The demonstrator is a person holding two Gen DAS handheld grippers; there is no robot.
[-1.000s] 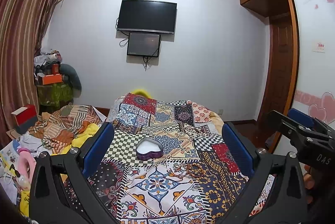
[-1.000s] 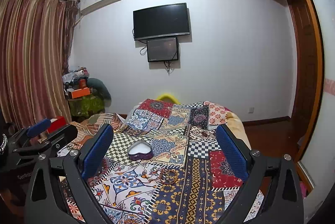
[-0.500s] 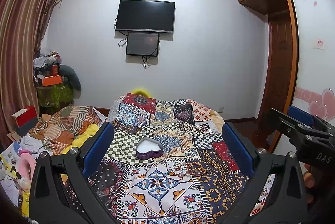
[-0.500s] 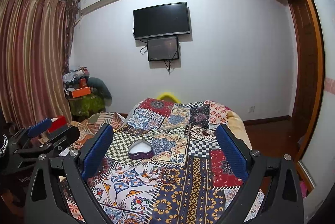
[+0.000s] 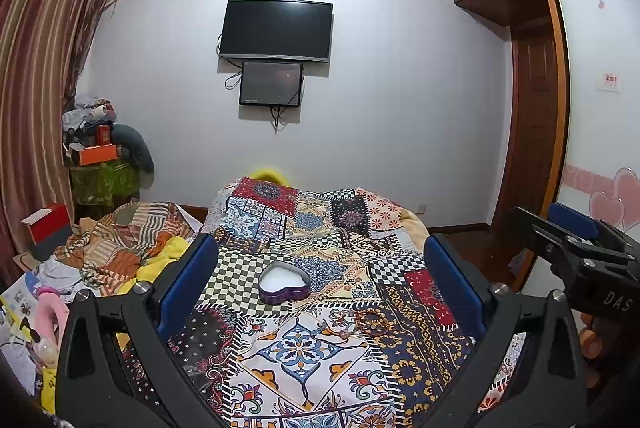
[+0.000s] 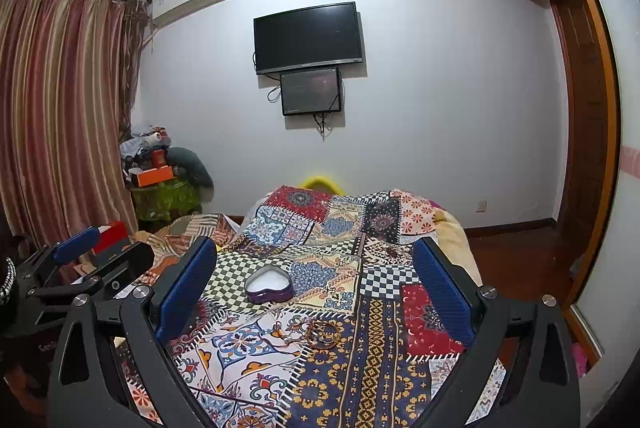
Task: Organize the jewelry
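A purple heart-shaped tin [image 5: 283, 282] [image 6: 268, 286] lies open, with a white inside, on the patchwork bedspread [image 5: 304, 352] [image 6: 360, 368]. A small heap of bracelets and beaded jewelry [image 5: 366, 320] [image 6: 314, 332] rests on the cloth just nearer than the tin and to its right. My left gripper [image 5: 319, 243] hangs open above the bed, short of both, with nothing between its blue pads. My right gripper [image 6: 314, 244] is likewise open and holds nothing. Each gripper shows at the edge of the other's view: the right gripper [image 5: 572, 242] and the left gripper [image 6: 80, 260].
Crumpled striped and yellow clothes [image 5: 120, 248] lie left of the bed, with a red box [image 5: 46, 228] and pink things [image 5: 48, 312] beyond. A cluttered stand [image 6: 160, 183] fills the far left corner. The wardrobe door [image 5: 600, 147] rises on the right.
Both views have drifted only slightly. The tin and the jewelry lie where they were, and both grippers stay open.
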